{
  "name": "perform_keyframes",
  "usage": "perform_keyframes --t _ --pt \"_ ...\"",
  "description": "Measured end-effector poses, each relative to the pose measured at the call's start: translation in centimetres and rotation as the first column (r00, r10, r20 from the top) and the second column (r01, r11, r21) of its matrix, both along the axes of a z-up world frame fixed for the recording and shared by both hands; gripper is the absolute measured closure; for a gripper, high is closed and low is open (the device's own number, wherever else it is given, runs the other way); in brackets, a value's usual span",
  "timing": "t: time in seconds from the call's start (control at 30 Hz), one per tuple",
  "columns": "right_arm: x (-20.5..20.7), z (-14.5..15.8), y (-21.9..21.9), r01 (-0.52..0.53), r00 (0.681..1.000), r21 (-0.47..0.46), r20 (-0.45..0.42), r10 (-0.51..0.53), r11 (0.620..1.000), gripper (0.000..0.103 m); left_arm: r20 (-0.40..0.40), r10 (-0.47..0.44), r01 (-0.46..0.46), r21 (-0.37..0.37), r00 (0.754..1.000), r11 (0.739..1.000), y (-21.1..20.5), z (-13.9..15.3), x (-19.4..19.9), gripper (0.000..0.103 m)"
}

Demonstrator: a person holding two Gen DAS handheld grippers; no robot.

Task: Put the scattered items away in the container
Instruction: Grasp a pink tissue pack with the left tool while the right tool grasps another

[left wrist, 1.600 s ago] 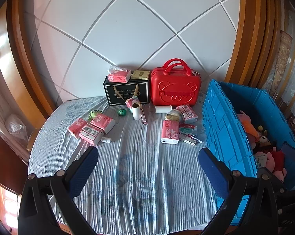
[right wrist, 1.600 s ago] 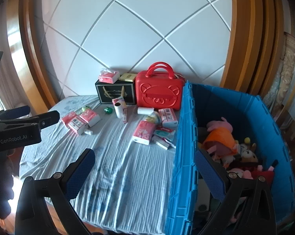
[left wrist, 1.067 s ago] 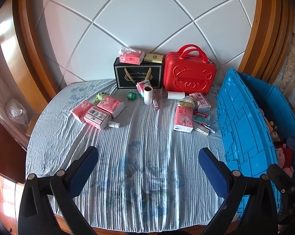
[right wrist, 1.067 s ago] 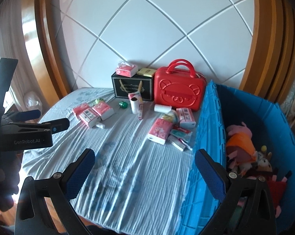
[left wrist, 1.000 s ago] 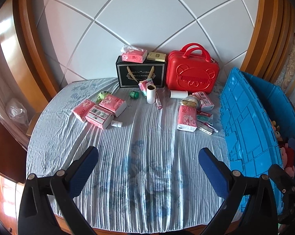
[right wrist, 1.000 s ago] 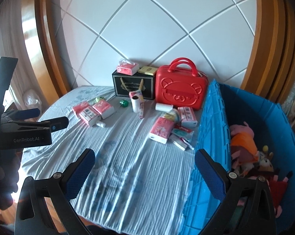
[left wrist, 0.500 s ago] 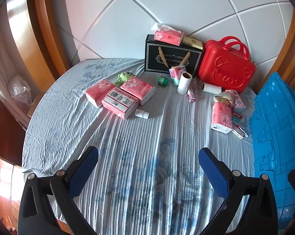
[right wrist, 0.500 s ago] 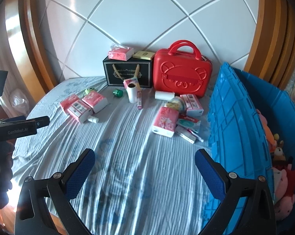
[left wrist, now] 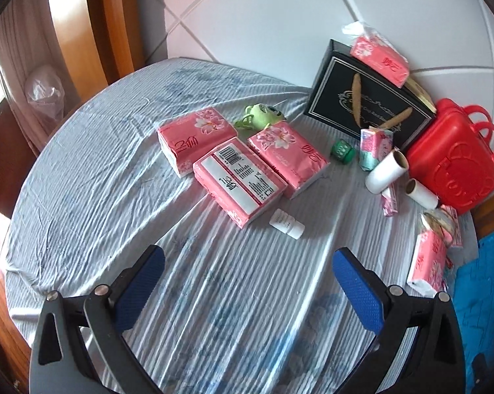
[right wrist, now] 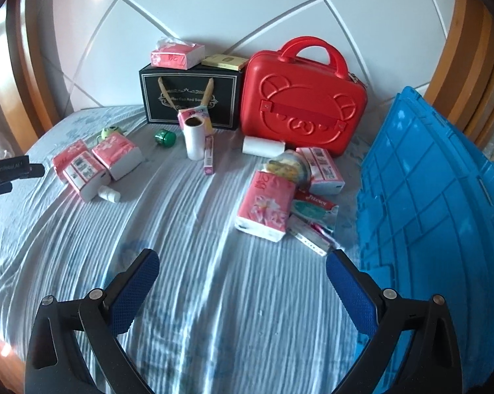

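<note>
Striped bedding is bunching under the tissue packs [left wrist: 238, 182] at frame centre, so the wide-open left gripper [left wrist: 247, 282] is probably needing a level approach.

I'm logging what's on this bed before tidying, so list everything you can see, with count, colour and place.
tissue packs: three, pink, side by side at left
small bottle: one, white, lying just in front of them
frog toy: one, green, behind the packs
gift box: one, black, against the wall
tissue pack: one, pink, on top of the box
case: one, red, right of the box
paper rolls: two, white, one upright, one lying
tissue pack: one, pink, by the bin
bin: one, blue, far right
left gripper: jaws open
right gripper: jaws open
</note>
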State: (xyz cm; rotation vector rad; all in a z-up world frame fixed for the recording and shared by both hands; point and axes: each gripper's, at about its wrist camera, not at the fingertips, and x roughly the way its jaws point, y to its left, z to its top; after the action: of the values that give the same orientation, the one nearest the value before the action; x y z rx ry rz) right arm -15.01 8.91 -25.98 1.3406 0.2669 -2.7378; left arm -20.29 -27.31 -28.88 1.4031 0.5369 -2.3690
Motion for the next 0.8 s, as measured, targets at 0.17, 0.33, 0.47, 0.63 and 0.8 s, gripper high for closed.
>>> perform_keyframes --t 0.17,0.33,0.47,0.63,0.8 --pt "-3.6 -3.6 -0.3 0.002 1.000 0.027 0.025 -0.002 1.000 0.000 0.059 0.072 -0.077 0.081 0.996 0.994 -2.5 -4.7 -4.6 0.000" --pt "-7.1 -7.0 0.1 0.035 0.997 0.021 0.062 -0.036 0.999 0.000 0.108 0.125 -0.136 0.099 0.986 0.986 -3.7 -8.9 -8.3 0.000" --pt "-8.5 -8.5 0.0 0.037 0.997 0.029 0.074 -0.039 0.999 0.000 0.137 0.165 -0.181 0.117 0.977 0.977 -4.6 -11.3 -10.2 0.000" --pt "-9.8 -10.1 0.4 0.052 0.994 0.034 0.093 -0.055 0.998 0.000 0.157 0.192 -0.213 0.127 0.969 0.969 -5.1 -12.8 -11.7 0.000" --pt "-10.8 -11.4 0.7 0.071 0.990 0.035 0.118 -0.075 0.997 0.000 0.159 0.200 -0.217 0.097 0.967 0.971 -4.8 -13.5 -13.4 0.000"
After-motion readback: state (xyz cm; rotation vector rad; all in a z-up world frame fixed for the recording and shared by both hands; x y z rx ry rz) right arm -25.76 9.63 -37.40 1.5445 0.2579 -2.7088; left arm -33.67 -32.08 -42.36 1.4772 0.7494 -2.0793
